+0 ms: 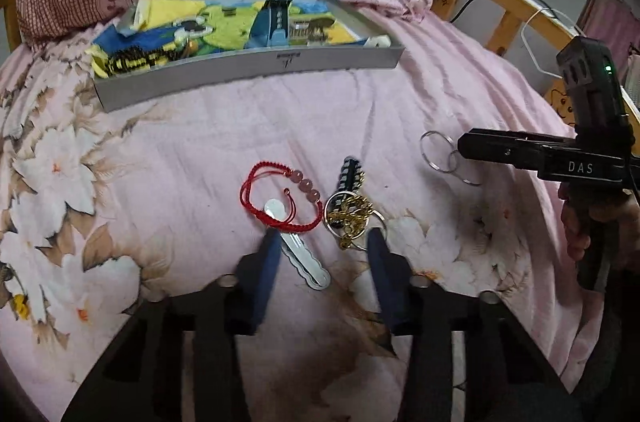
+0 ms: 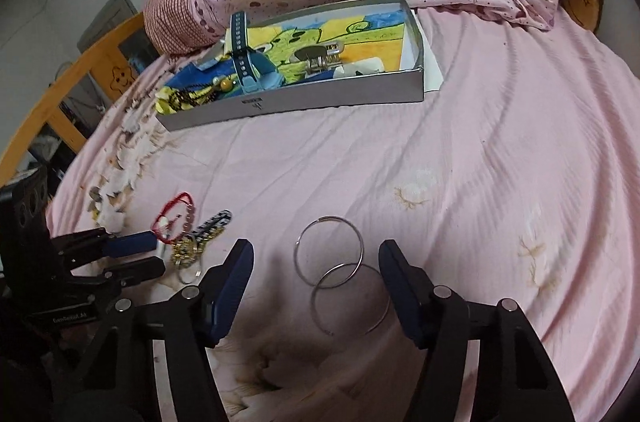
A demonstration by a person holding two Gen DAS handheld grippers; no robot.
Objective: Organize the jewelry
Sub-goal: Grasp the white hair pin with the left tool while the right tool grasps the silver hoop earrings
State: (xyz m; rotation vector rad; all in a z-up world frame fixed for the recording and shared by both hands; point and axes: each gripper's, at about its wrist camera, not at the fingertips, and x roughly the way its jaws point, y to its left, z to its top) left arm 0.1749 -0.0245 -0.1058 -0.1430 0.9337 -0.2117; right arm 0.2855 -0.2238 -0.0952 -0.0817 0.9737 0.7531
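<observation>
Pink floral bedding on a wooden-framed bed (image 2: 500,150) carried everything. Two thin silver hoop earrings (image 2: 340,278), overlapping, lay flat on the sheet well short of the shallow grey cardboard box (image 2: 304,98), between the spread blue-padded fingers of the right gripper (image 2: 316,264), which touched neither hoop. Farther from the box on the other side, a red braided cord bracelet with pink beads (image 1: 280,198) rested over a pale scalloped hair clip (image 1: 304,258), just beside a tangle of gold chain and key rings on a dark woven strap (image 1: 350,214). The left gripper (image 1: 324,246) stood over that cluster, fingers partly spread and holding nothing, though one tip looked near the chain. Inside the box, on a bright cartoon lining, sat a blue perforated watch strap (image 2: 244,50) and a metal clasp piece (image 2: 320,60).

Judging by this, loose pieces were being gathered; next, each gripper would need to pinch thin metal off soft fabric, then carry it to the box. "DAS" read on the right gripper's body; the box's front print was illegible.
</observation>
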